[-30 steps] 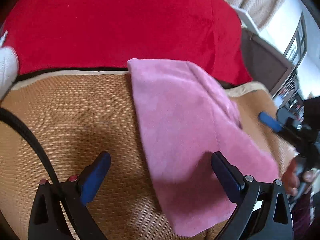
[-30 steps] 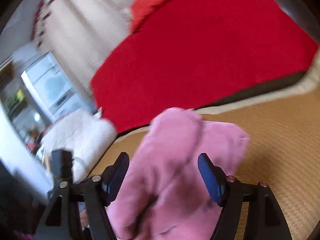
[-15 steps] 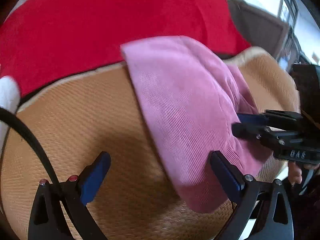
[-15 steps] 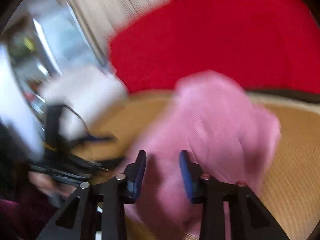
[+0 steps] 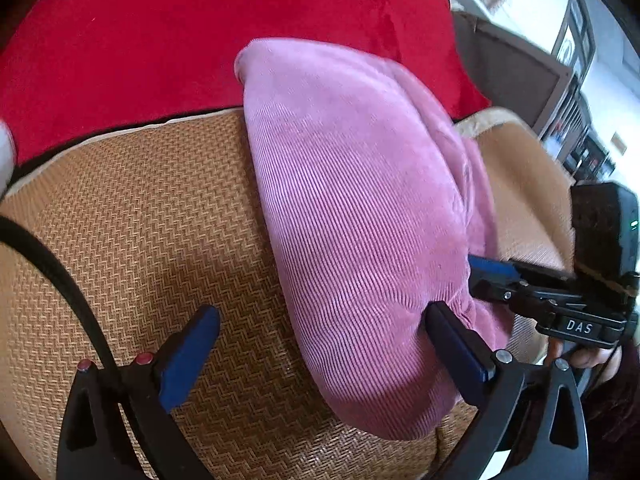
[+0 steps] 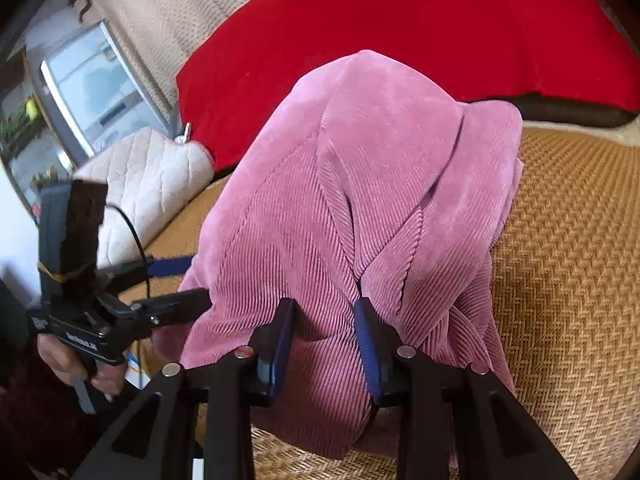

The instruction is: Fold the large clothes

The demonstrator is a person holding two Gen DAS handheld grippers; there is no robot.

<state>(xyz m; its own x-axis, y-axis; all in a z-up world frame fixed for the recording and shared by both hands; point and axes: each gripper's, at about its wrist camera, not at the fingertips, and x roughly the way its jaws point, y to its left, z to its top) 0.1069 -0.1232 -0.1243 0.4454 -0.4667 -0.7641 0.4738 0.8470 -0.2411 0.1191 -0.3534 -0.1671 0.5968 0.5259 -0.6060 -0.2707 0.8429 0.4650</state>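
Right gripper (image 6: pixel 325 344) narrowed, pinching pink garment (image 6: pixel 360 200) btwn its fingers; left gripper (image 5: pixel 320 344) wide open, alongside.

Left claw (image 5: pixel 320 344) spread wide, jaws level; right claw (image 6: pixel 326 344) pinched narrow, gap remaining between pads.

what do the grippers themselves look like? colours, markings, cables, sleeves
Both match: black frames with triangular cut-outs and silver screws, blue pads on the fingers. The left gripper has two red studs on one finger and a black cable beside it. The right gripper, seen from the left camera, carries white "DAS" lettering and a dark block on top with a green light. Bare hand, dark maroon sleeve.
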